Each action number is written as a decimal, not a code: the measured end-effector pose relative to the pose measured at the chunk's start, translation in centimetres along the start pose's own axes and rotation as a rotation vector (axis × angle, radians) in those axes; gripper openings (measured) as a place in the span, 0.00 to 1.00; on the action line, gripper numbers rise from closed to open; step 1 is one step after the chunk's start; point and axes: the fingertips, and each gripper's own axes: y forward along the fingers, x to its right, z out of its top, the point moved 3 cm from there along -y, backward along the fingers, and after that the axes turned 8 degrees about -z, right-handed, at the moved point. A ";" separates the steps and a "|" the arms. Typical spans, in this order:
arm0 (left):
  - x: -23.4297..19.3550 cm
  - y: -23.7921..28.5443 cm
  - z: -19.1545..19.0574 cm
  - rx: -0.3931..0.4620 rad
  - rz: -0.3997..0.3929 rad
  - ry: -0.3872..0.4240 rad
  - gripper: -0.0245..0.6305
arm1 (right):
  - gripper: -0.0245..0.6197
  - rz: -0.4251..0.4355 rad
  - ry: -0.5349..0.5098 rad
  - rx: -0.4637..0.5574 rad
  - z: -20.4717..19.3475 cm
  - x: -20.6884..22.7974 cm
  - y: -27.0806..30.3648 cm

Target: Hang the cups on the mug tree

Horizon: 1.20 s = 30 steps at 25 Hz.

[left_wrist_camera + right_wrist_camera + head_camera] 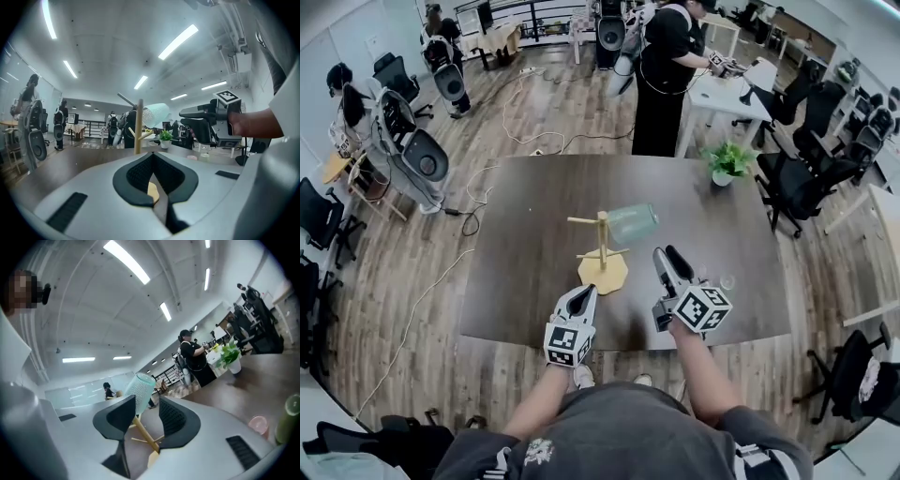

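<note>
pale green cup (633,223) hung on wooden mug tree (602,248), left tongs (581,294) pressed together, right tongs (667,255) spread, empty

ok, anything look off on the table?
Nothing stands out. The pale green cup hangs tilted on an upper peg of the mug tree, which stands upright on the table.
</note>
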 end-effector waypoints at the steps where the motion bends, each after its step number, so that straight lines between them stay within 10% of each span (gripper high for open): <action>1: 0.1 0.1 0.1 0.002 -0.005 0.001 0.05 | 0.27 -0.021 -0.036 0.004 -0.4 0.0 -0.5; 11: 1.7 0.7 2.7 0.061 -0.059 -0.007 0.05 | 0.08 -0.088 -0.240 -0.027 -4.3 -0.5 -4.5; 30: 1.5 -0.2 2.4 0.044 -0.105 0.025 0.05 | 0.08 -0.167 -0.458 0.003 -6.6 -2.4 -5.7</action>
